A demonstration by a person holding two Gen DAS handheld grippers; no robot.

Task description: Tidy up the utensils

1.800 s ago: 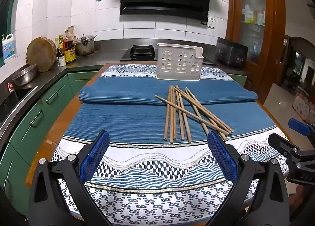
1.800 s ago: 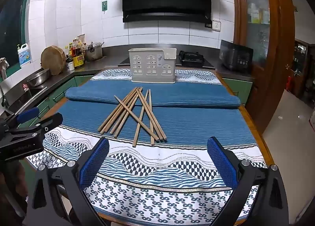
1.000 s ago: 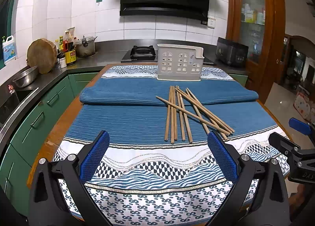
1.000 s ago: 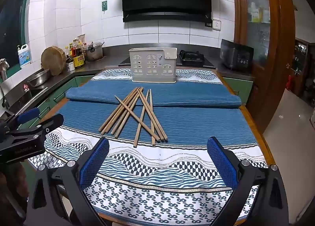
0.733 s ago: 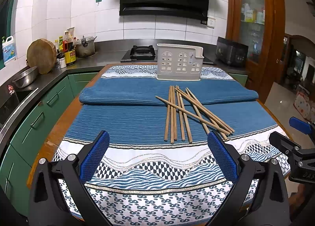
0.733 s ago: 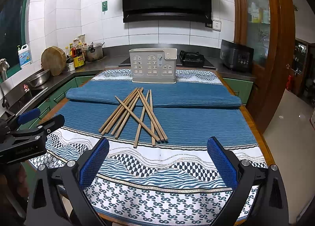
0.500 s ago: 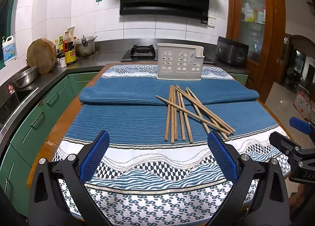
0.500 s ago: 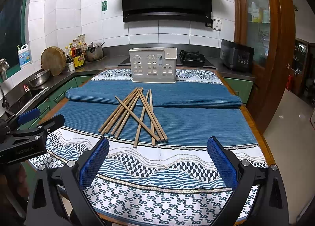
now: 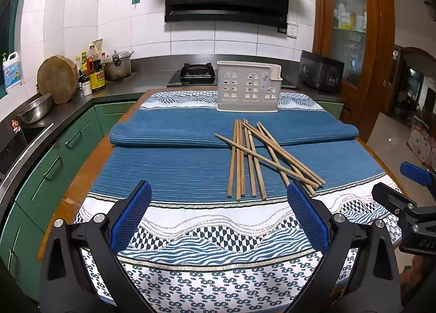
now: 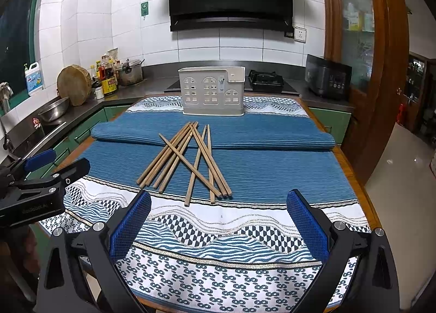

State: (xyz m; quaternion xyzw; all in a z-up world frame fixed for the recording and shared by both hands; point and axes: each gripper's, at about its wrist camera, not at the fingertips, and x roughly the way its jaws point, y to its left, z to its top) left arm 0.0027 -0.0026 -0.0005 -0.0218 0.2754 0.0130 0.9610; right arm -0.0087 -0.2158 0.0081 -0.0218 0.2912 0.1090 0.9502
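Plainly nothing has been sorted yet. Biggest first: the counter [image 9: 81, 176] stands in the middle of the kitchen under a blue and white cloth [image 10: 272, 176], with a fold running across its far part. At the far end of the cloth stands the white holder [image 10: 213, 91], upright, and as far as I can see with nothing sticking out of its top. Between it and the two tools lie the chopsticks [image 10: 188, 160], a loose pile, several crossing one another, their far tips up on the fold and just short of the holder. Not one of them is in the holder, so the whole job is left: each has to be picked up and stood inside.

Nearest me, the left gripper [image 9: 219, 212] and the right gripper [image 10: 218, 217] hang over the near edge of the cloth, side by side. Both have their jaws spread wide and carry nothing. The pile lies just ahead of them, untouched.
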